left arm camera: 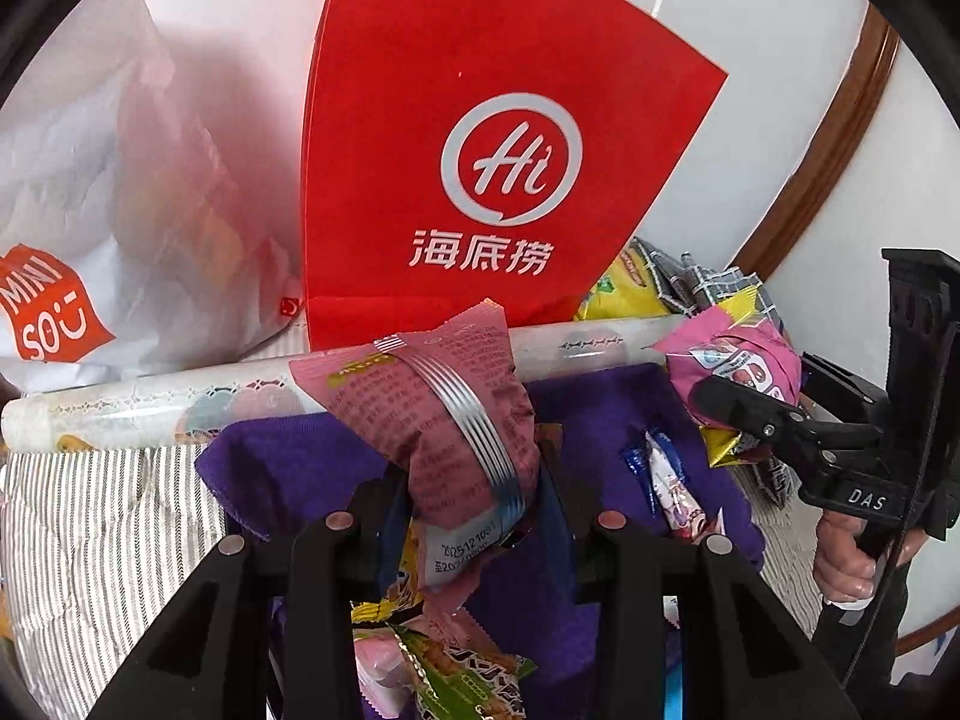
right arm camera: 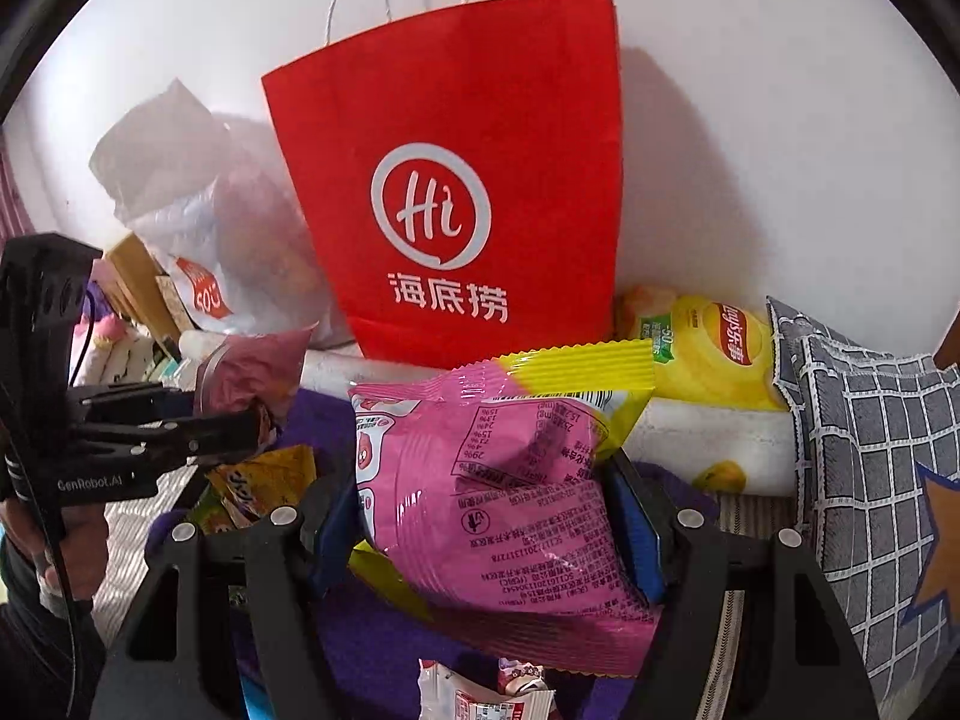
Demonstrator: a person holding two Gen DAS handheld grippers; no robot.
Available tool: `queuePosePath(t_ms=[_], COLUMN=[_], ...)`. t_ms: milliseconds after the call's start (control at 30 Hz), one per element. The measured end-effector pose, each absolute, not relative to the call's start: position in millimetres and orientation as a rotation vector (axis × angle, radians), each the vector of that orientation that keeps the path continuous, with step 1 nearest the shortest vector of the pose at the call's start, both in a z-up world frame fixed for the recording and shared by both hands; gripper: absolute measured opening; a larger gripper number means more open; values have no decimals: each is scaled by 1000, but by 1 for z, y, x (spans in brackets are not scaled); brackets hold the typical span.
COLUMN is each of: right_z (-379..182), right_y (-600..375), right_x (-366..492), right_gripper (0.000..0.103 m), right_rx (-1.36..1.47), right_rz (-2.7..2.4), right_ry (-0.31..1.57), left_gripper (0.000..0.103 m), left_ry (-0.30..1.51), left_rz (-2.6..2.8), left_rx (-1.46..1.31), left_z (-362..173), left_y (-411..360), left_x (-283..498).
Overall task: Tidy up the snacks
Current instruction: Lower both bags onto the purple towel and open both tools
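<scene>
My left gripper point(left arm camera: 474, 483) is shut on a dusty pink snack packet point(left arm camera: 444, 396) with a silver stripe, held upright above a purple cloth point(left arm camera: 288, 468). My right gripper point(right arm camera: 486, 519) is shut on a bright pink and yellow snack packet point(right arm camera: 498, 468), its blue pads point(right arm camera: 639, 522) pressing the sides. Each view shows the other tool from the side: the right gripper point(left arm camera: 720, 402) with its pink packet point(left arm camera: 744, 366), and the left gripper point(right arm camera: 240, 420) with its packet point(right arm camera: 252, 372). More wrapped snacks point(left arm camera: 462, 678) lie on the cloth below. A red paper bag point(left arm camera: 480, 150) stands behind.
A white plastic shop bag point(left arm camera: 90, 210) leans left of the red bag point(right arm camera: 456, 180). A long white roll point(left arm camera: 150, 402) lies across in front of both. At the right sit a yellow crisp bag point(right arm camera: 714, 354) and a grey checked cushion point(right arm camera: 870, 480). Striped bedding point(left arm camera: 90, 540) lies underneath.
</scene>
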State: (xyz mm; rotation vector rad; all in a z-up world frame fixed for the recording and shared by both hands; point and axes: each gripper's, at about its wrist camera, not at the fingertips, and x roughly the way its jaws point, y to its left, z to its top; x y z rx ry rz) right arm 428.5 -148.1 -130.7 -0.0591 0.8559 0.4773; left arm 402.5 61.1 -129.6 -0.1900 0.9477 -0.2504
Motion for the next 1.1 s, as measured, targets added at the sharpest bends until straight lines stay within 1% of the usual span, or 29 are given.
queuePosePath(t_ms=[400,1100], right_z=[-142,-161], right_y=[-142,-139], right_x=[432,443], right_gripper=[72,72], right_rx=[-155,-251], right_rz=[456,361], right_ry=[903,1010], left_gripper=[37,37], left_ry=[1020,1056], left_rz=[-225,-229], left_rx=[-144,-126], left_z=[-142,-147], left_y=[55,54], left_x=[407,411])
